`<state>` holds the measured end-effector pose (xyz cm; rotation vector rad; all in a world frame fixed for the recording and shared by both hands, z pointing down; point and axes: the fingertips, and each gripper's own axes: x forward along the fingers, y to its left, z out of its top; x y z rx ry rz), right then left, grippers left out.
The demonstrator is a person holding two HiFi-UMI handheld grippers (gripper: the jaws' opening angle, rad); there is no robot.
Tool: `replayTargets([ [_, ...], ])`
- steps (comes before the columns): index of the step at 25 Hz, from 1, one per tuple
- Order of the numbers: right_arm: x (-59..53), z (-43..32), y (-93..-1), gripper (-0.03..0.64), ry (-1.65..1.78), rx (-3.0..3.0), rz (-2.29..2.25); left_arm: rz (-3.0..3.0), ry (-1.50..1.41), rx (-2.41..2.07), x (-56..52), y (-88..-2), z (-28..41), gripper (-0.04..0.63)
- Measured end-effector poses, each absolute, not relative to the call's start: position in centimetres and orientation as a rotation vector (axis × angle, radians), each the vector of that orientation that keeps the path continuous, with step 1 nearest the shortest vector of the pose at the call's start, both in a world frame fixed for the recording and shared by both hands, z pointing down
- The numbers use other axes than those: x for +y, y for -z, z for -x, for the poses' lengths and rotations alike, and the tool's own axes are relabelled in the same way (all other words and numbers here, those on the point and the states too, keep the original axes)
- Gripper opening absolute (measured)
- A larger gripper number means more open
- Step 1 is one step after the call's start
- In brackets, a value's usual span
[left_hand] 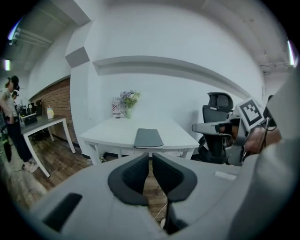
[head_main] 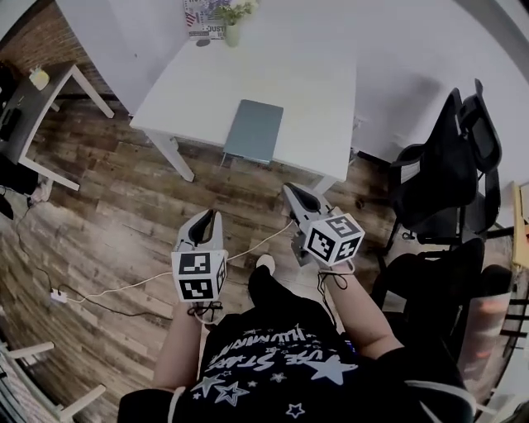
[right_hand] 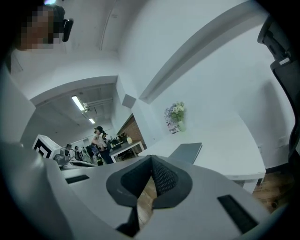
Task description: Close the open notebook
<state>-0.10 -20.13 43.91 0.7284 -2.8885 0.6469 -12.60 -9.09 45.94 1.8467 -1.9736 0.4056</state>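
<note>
Nearest the camera, above a floor (head_main: 124, 206) of dark, streaky wood planks, the person holds two tongs of smooth grey plastic, each tapering to a pair of black curved pads. The left tongs (head_main: 208, 216) (left_hand: 150, 157) have their pads drawn together with only a hairline slit between them, and nothing is in it. The right tongs (head_main: 291, 192) (right_hand: 151, 159) are also closed and empty. Their pads, with a finely dotted grip texture, meet at the tips. One thin white cable (head_main: 124, 287) snakes across the planks below the left tongs.

Further out stands one white rectangular surface (head_main: 314, 91) with a matte top and slanted white legs. One notebook (head_main: 253, 130) (left_hand: 148, 138) (right_hand: 186, 152) lies flat on it at the near edge. It is closed, a slim rectangle with a plain grey-blue cover and rounded corners, and sits well apart from both tongs.

At the far edge of the surface stands one small pale vase (head_main: 233, 31) with a loose bunch of little flowers. Just beside the vase is one upright printed card (head_main: 201, 21).

To the right of the surface are two black office chairs (head_main: 463, 157) with mesh-like backs. To the left is a second, darker-topped desk (head_main: 41, 107) on white legs, backed by a red-brown brick wall (left_hand: 51, 101).
</note>
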Motion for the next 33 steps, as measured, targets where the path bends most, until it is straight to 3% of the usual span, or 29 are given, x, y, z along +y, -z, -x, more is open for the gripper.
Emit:
replayTargets([
  [19, 0.7, -4.3, -43.3, 0.002, -0.523, -2.878, -0.515, -1.696, -0.260, -2.115, 14.7, -45.4, 7.0, 0.032],
  [33, 9.6, -6.4, -45.4, 0.002, -0.461, -2.834, -0.406, -1.607, -0.167, -2.161, 24.0, -47.1, 4.7, 0.032],
])
